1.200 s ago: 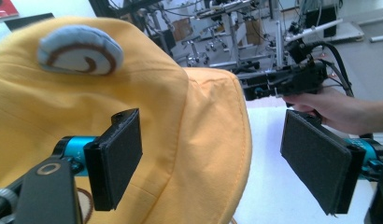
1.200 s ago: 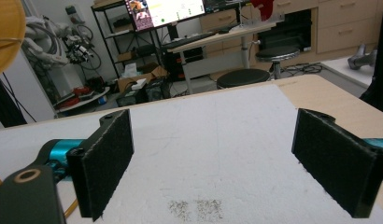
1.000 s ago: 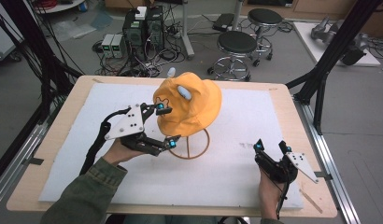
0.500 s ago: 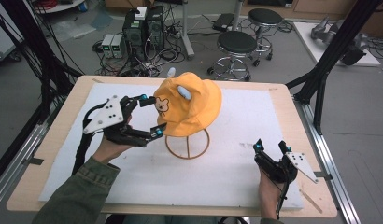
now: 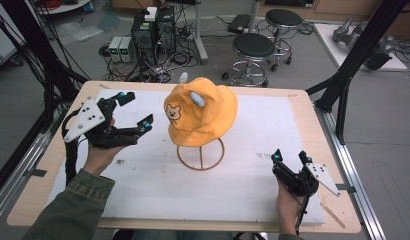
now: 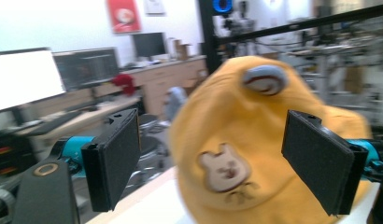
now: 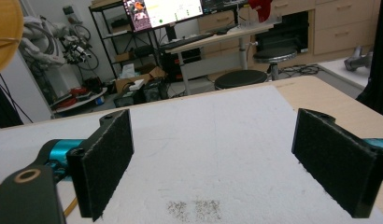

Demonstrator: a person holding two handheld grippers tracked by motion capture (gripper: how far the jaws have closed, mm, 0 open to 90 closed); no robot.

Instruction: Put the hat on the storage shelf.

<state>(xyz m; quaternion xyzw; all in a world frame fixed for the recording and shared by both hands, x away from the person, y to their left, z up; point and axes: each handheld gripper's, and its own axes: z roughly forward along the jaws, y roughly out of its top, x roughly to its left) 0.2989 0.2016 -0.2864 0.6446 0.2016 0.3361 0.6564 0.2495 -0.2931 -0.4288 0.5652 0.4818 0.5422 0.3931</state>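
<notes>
- A grey floor (image 5: 383, 125) is spreading behind the wooden table (image 5: 303, 107), which is carrying a white mat (image 5: 273, 130).
- Two round black stools (image 5: 254, 46) are standing beyond the table's far edge.
- Computer boxes (image 5: 154, 27) are sitting on the floor among tangled cables.
- Black frame posts (image 5: 360, 47) are slanting up at the right.
- A lit monitor (image 7: 162, 11) is glowing above a desk (image 7: 213, 39).
- Wooden drawers (image 7: 341, 23) are lining the far wall.
</notes>
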